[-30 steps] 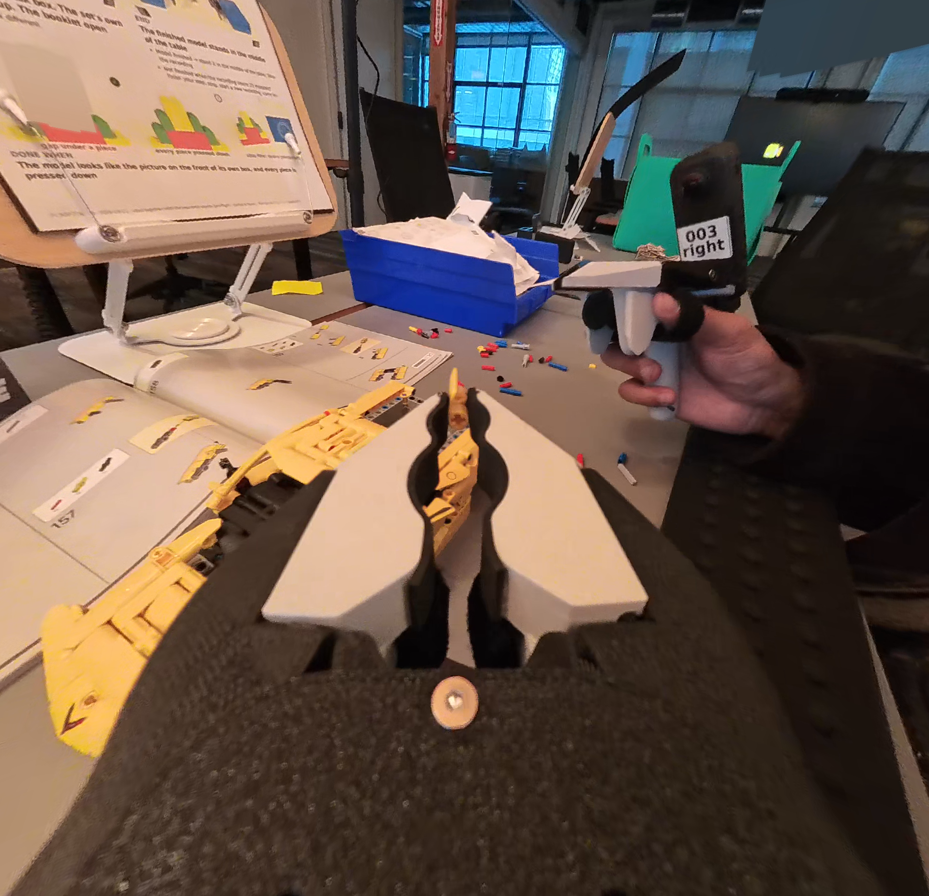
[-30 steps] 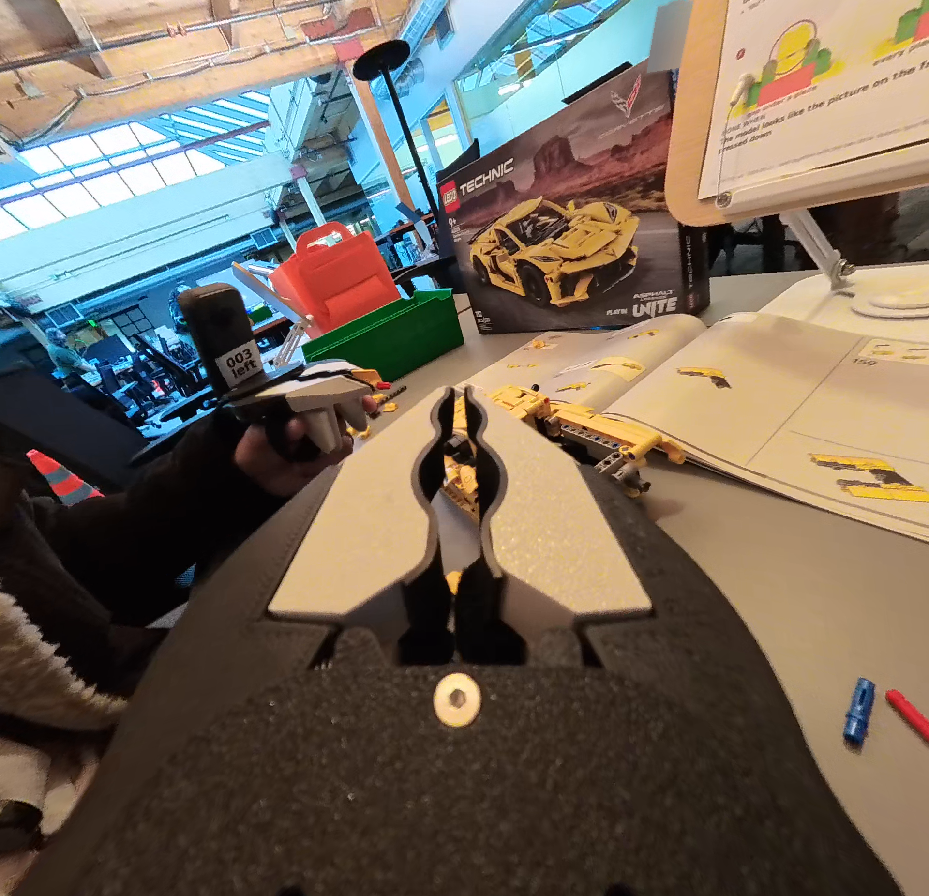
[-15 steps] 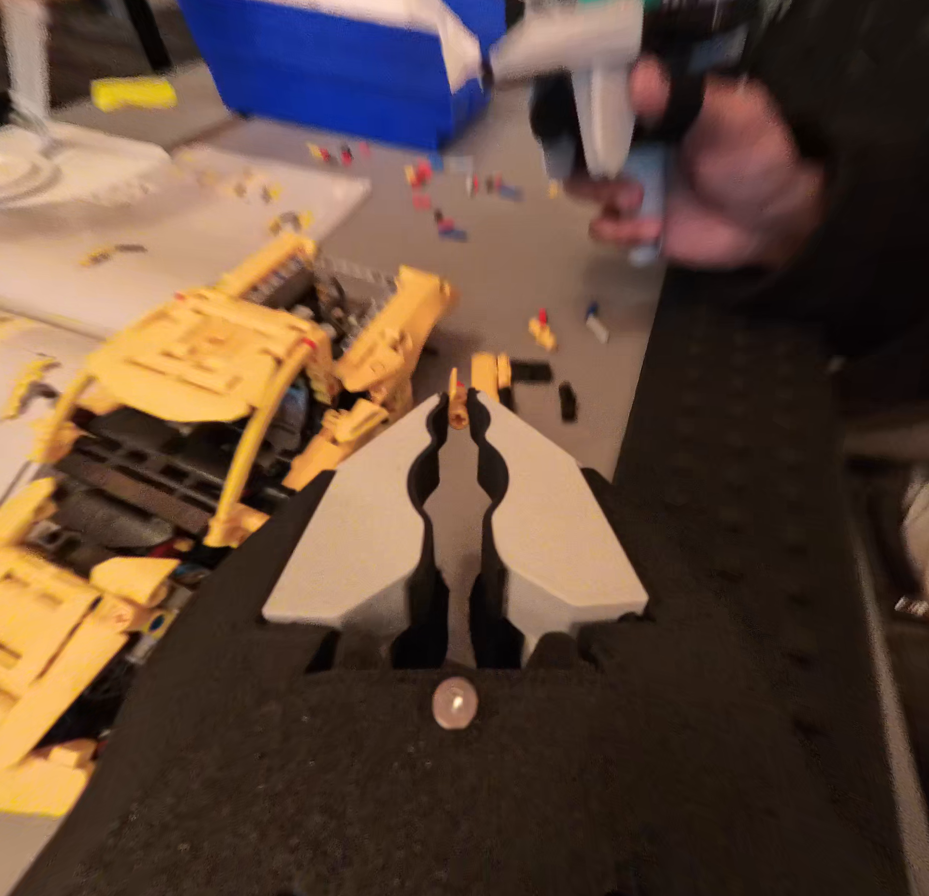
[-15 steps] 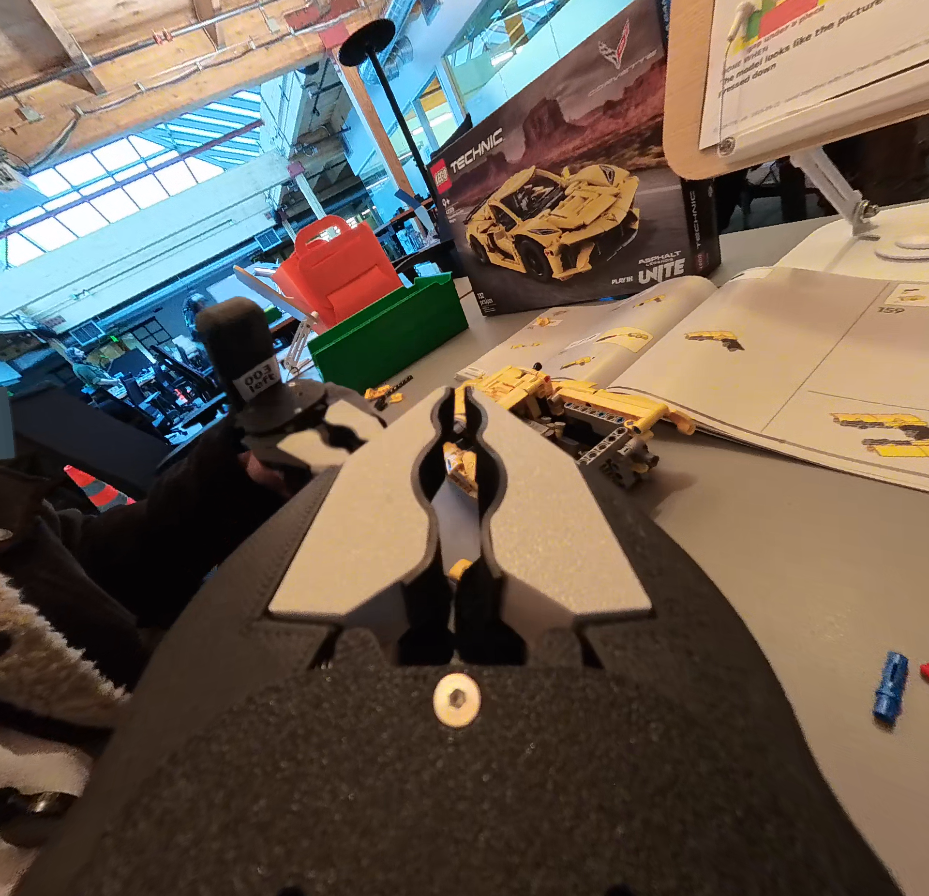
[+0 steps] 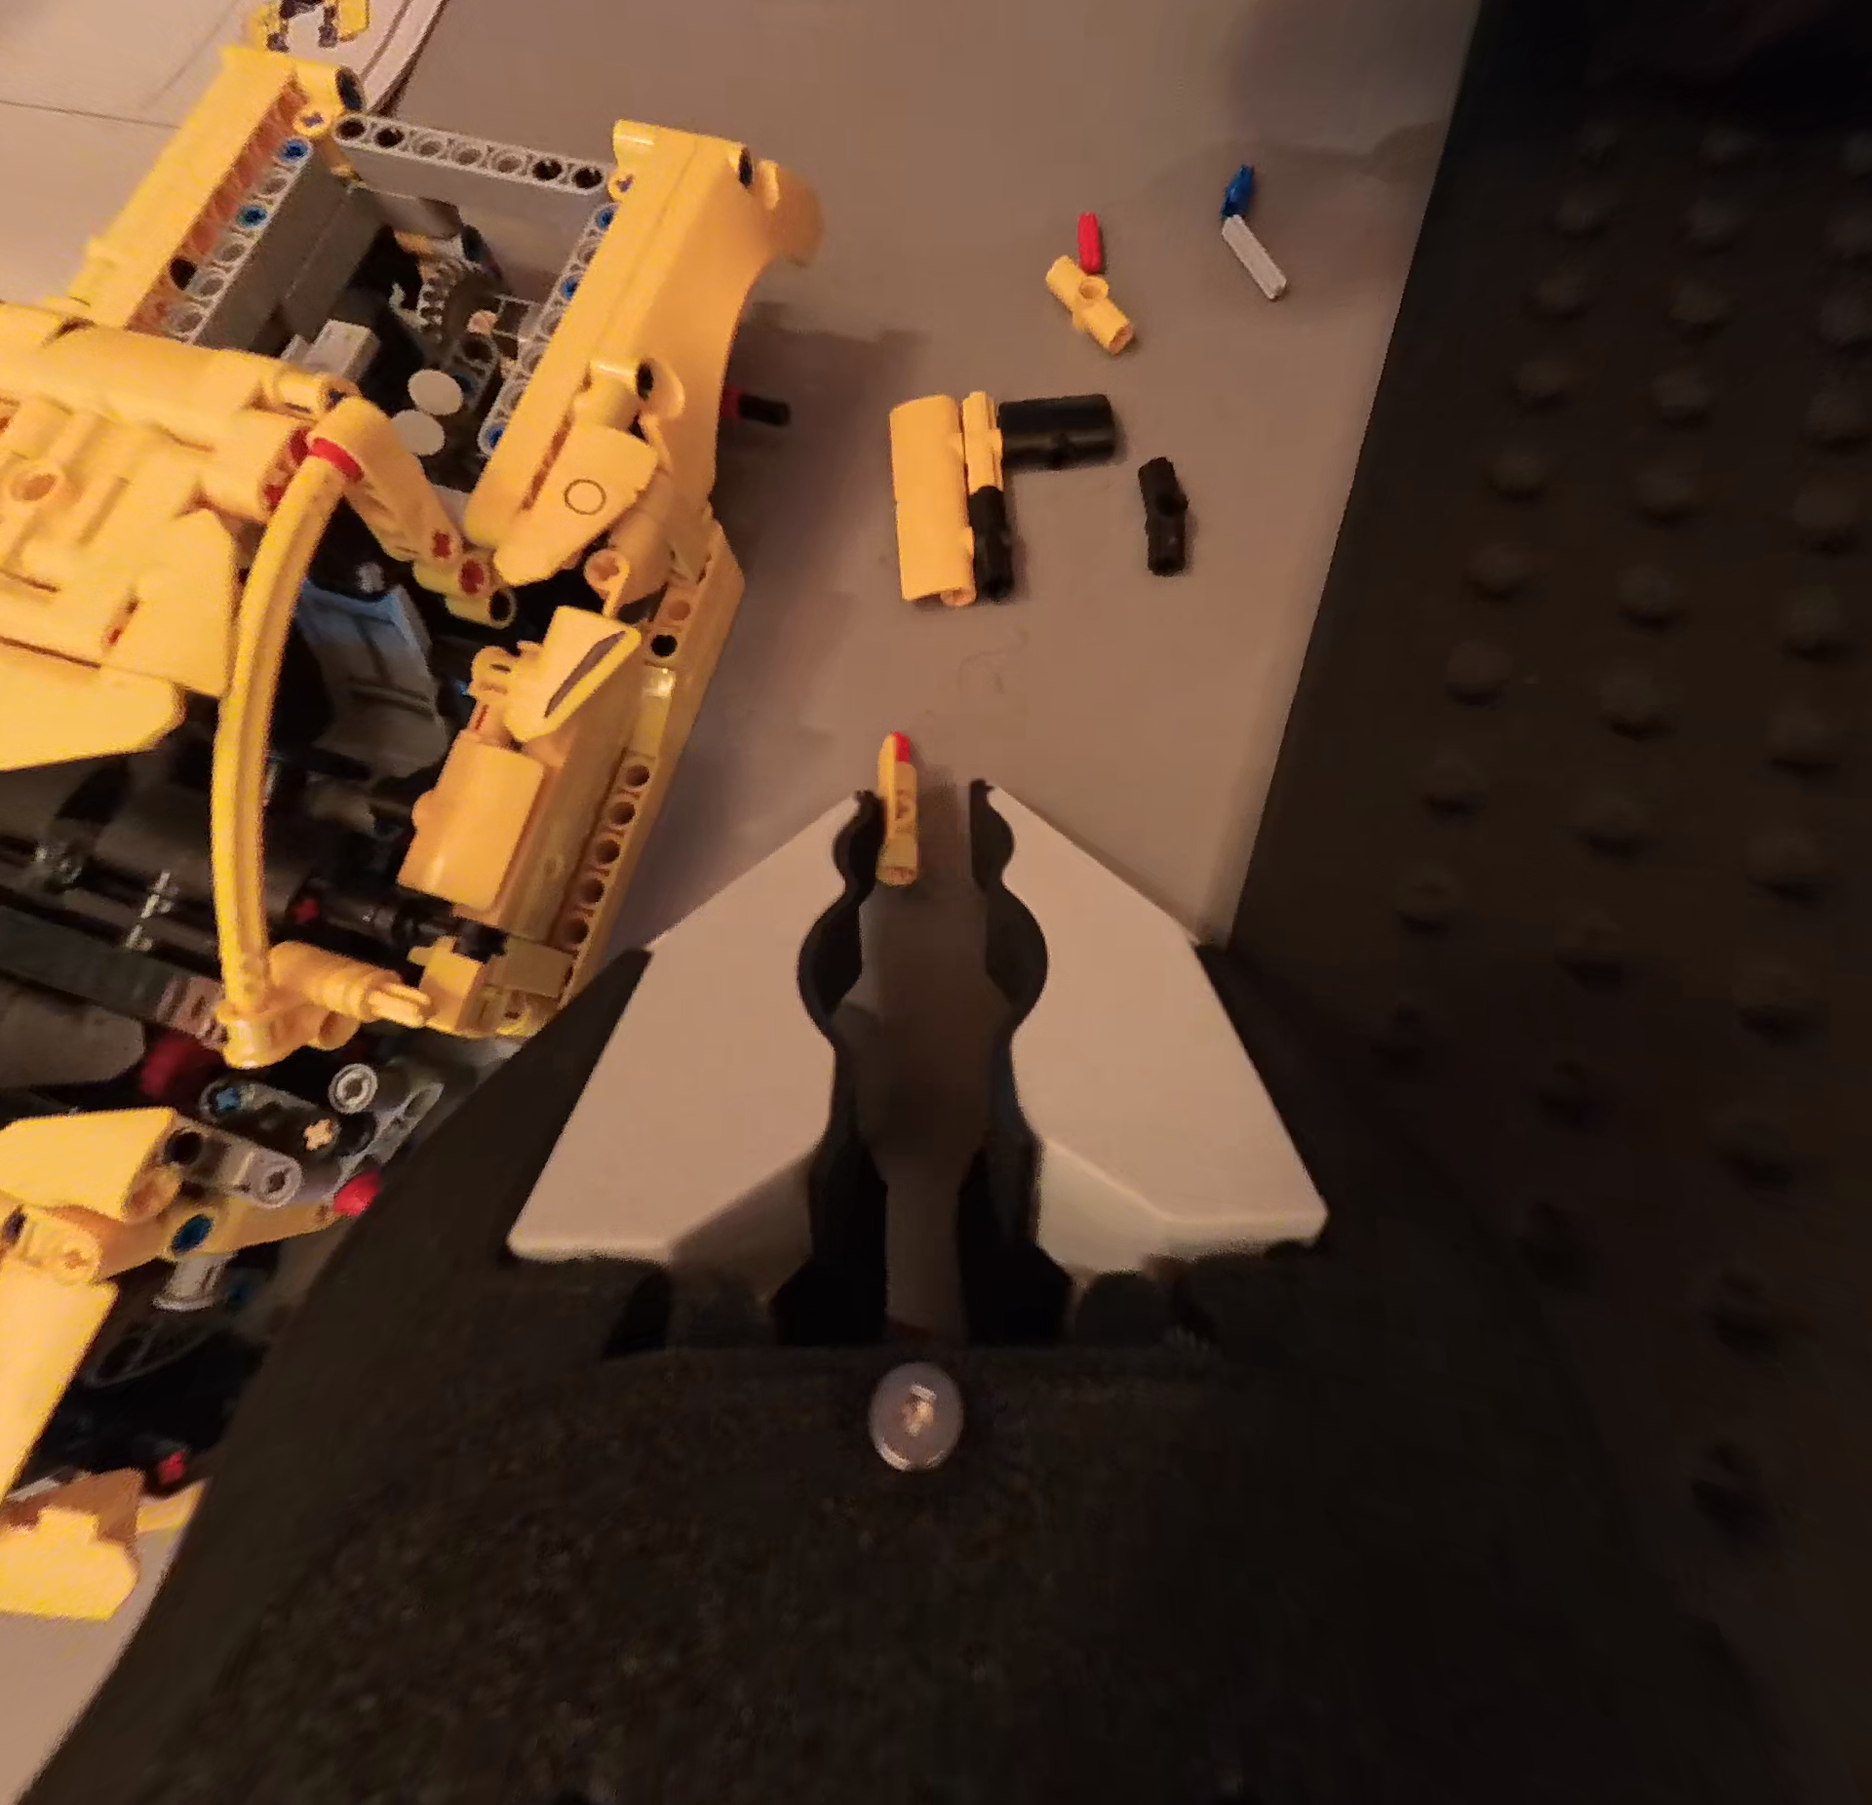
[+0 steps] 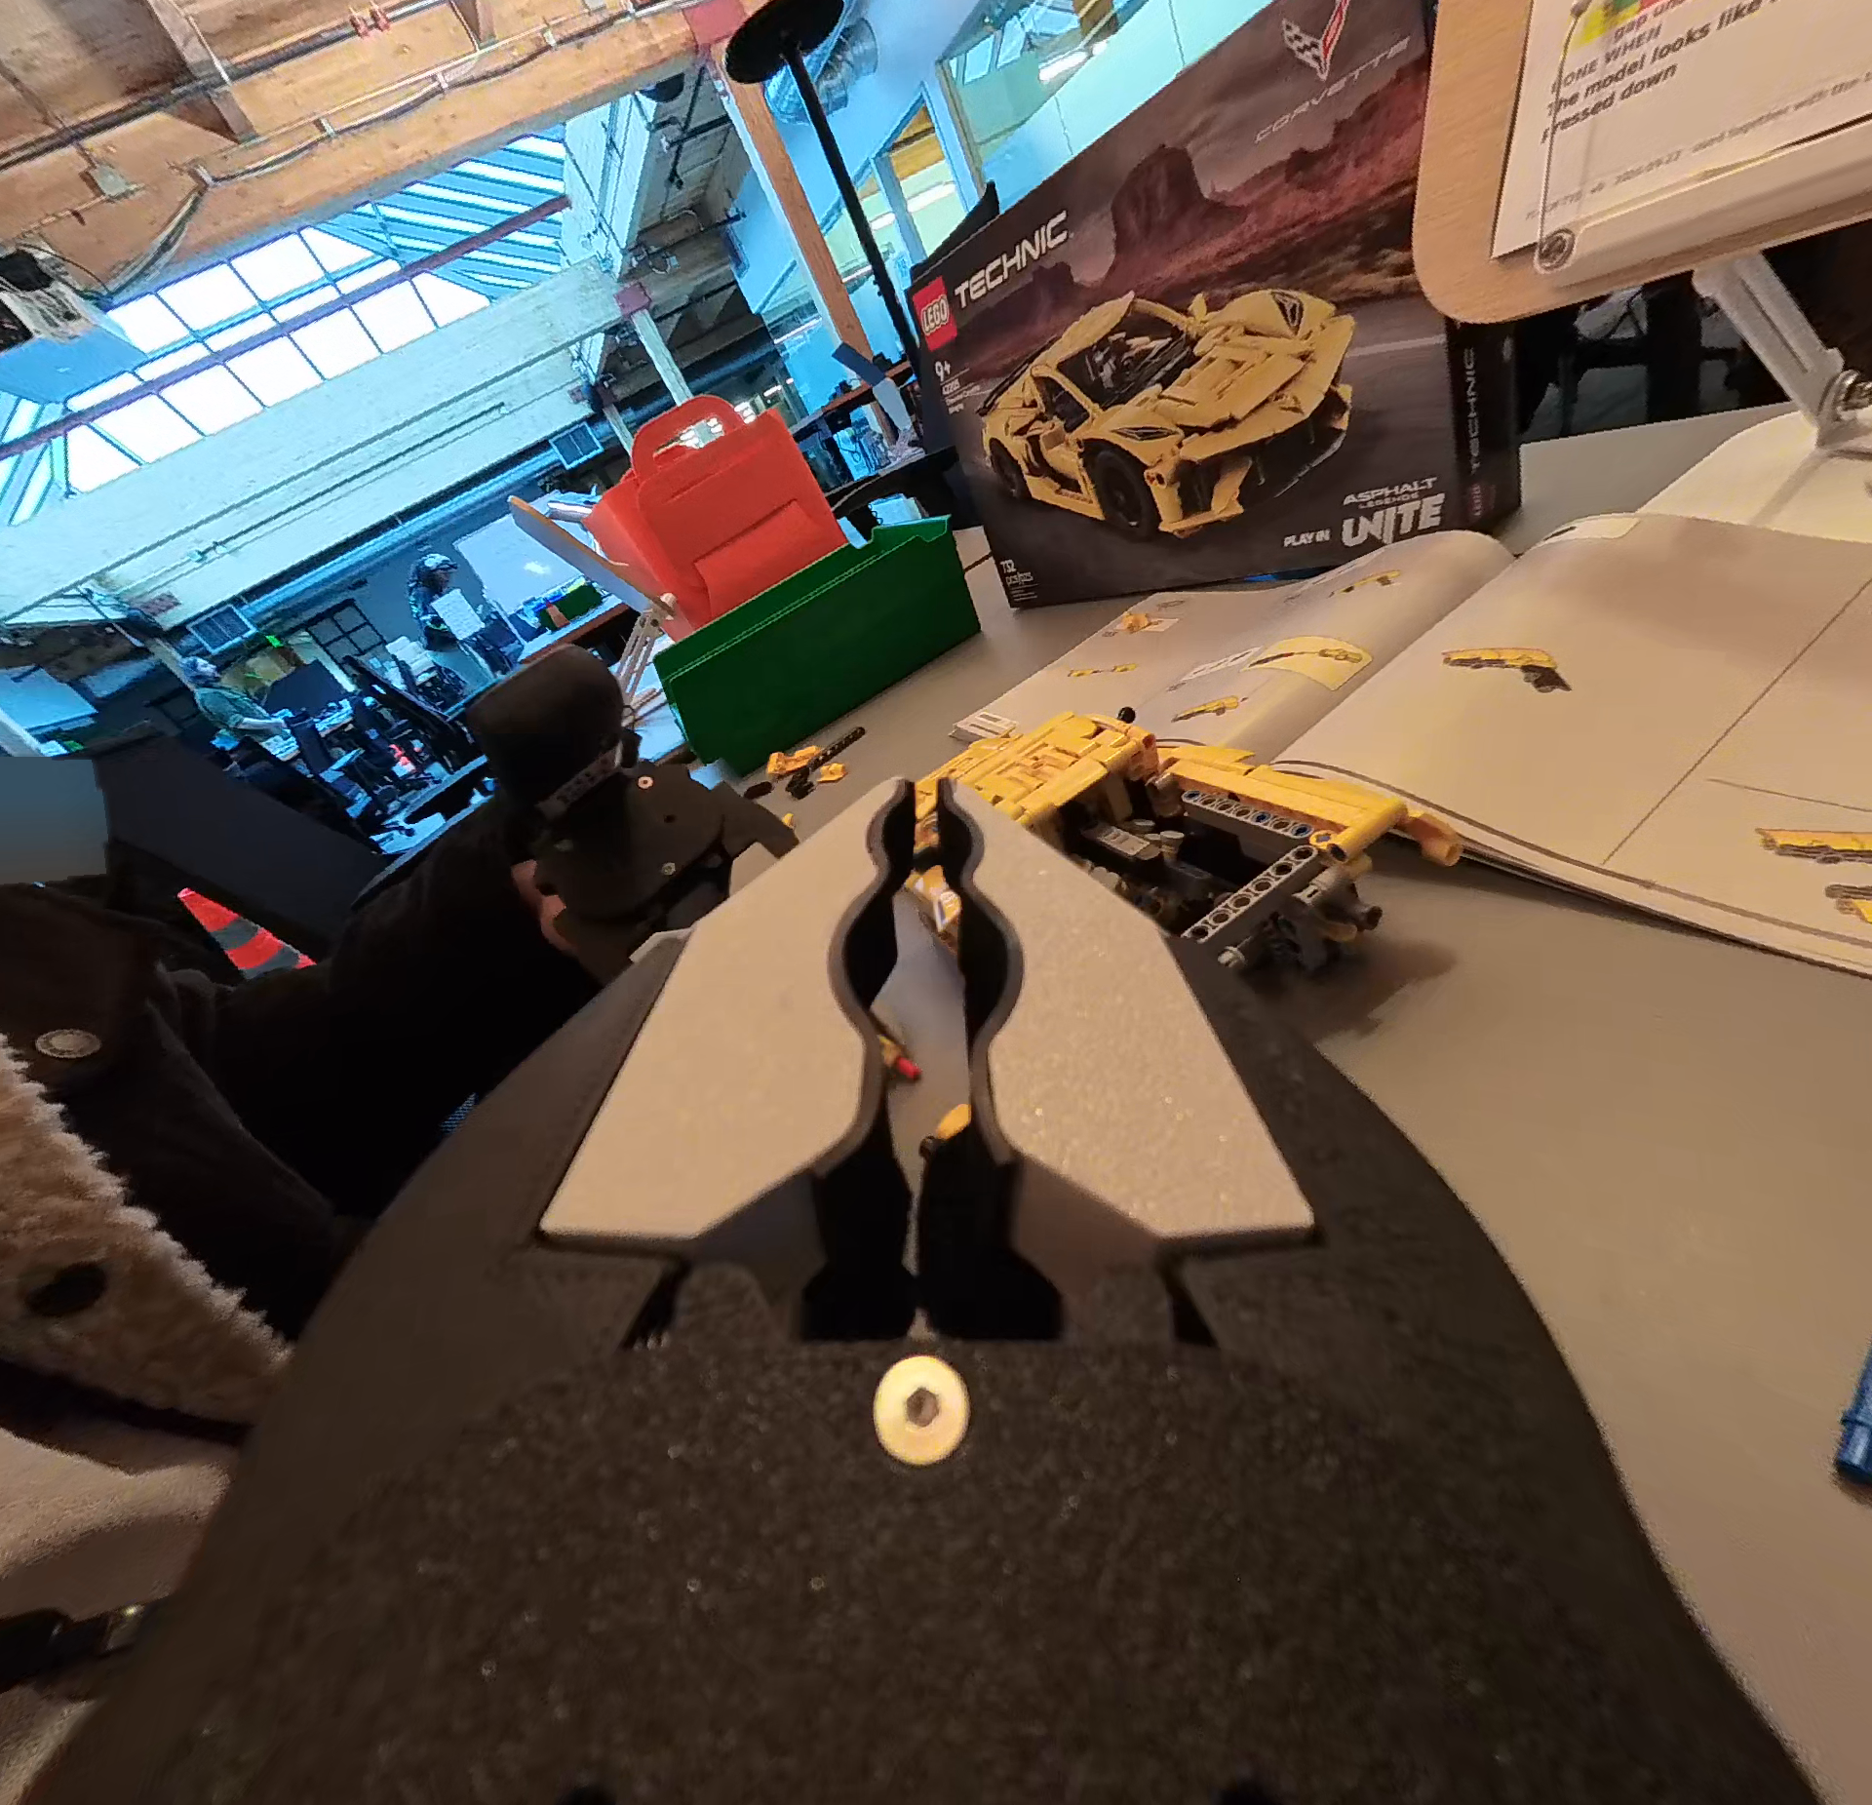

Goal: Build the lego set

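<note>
Matte grey table (image 5: 1064,85), knobbly yellow car (image 5: 334,561)

L cam looks down, R level; both see car (image 5: 334,581).

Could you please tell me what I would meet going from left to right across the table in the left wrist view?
Yellow car model → yellow panel piece → black connector → black pin → grey pin → black studded mat.
</note>
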### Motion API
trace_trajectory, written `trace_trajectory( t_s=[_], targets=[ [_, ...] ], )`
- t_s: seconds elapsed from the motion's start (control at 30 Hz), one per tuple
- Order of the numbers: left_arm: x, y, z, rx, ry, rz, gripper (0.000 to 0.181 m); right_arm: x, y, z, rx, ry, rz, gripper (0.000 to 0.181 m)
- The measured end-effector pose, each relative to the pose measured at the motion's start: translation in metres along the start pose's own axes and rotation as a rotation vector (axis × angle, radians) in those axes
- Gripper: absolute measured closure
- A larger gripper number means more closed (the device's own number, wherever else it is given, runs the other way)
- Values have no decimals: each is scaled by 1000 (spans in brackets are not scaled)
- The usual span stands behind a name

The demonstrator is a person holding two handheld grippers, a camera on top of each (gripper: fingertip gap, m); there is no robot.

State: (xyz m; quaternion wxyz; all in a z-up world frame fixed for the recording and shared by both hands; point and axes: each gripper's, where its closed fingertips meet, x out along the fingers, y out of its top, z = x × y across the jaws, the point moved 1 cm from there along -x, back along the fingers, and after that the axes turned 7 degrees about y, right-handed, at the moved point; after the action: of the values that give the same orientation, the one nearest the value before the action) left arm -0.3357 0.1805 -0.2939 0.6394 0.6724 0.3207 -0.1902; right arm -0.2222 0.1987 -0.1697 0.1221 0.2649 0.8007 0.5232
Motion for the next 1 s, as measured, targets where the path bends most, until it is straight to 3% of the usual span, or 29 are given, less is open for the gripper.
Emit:
trace_trajectory(
  t_s=[0.5, 0.9, 1.0],
  targets=[
    [-12, -8, -10, -44, 20, -8, 143, -2, 1, 4, 87, 32, 30, 177],
    [-17, -7, -17, -80, 40, 7, 144, -1, 0, 3, 84, 32, 21, 177],
    [-17, -16, -22, -93, 49, -54, 137, -1, 0, 3, 85, 36, 17, 177]
  ],
)
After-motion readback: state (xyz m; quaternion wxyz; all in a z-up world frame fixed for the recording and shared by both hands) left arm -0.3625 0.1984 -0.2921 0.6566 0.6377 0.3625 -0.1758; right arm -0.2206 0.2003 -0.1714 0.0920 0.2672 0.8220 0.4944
